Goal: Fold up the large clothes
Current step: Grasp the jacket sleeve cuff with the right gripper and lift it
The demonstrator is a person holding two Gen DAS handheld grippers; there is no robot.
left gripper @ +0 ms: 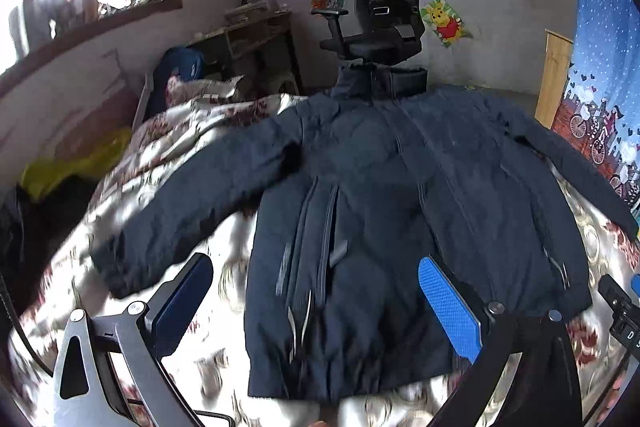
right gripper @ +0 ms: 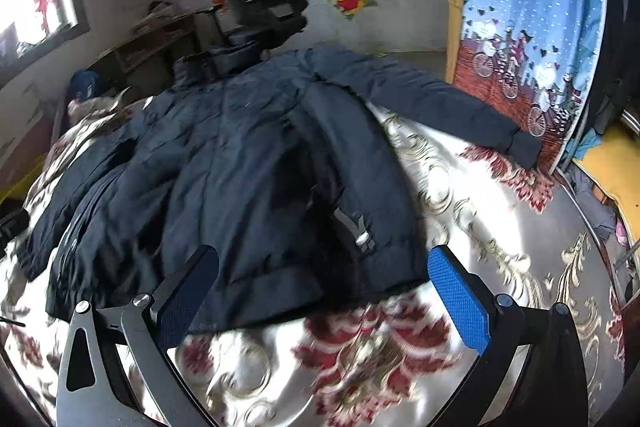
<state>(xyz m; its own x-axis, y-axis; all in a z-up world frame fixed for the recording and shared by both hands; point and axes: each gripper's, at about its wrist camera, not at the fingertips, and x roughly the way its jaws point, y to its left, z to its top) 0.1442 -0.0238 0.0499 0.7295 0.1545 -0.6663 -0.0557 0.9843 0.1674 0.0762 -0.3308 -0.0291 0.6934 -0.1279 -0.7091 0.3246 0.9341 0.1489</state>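
A large dark navy jacket [left gripper: 372, 195] lies spread flat, front up, on a floral bedspread [left gripper: 168, 155], collar at the far end and both sleeves stretched out to the sides. My left gripper [left gripper: 316, 295] is open and empty above the jacket's lower hem, left of its middle. In the right wrist view the jacket [right gripper: 240, 155] fills the left and middle, with its right sleeve [right gripper: 440, 103] reaching toward the curtain. My right gripper [right gripper: 324, 287] is open and empty above the jacket's lower right hem corner.
A black office chair [left gripper: 384, 11] stands beyond the collar. A wooden desk [left gripper: 256, 39] is against the far wall at left. A blue patterned curtain [right gripper: 532, 19] hangs at the right. Yellow cloth [left gripper: 68, 167] lies off the bed's left side.
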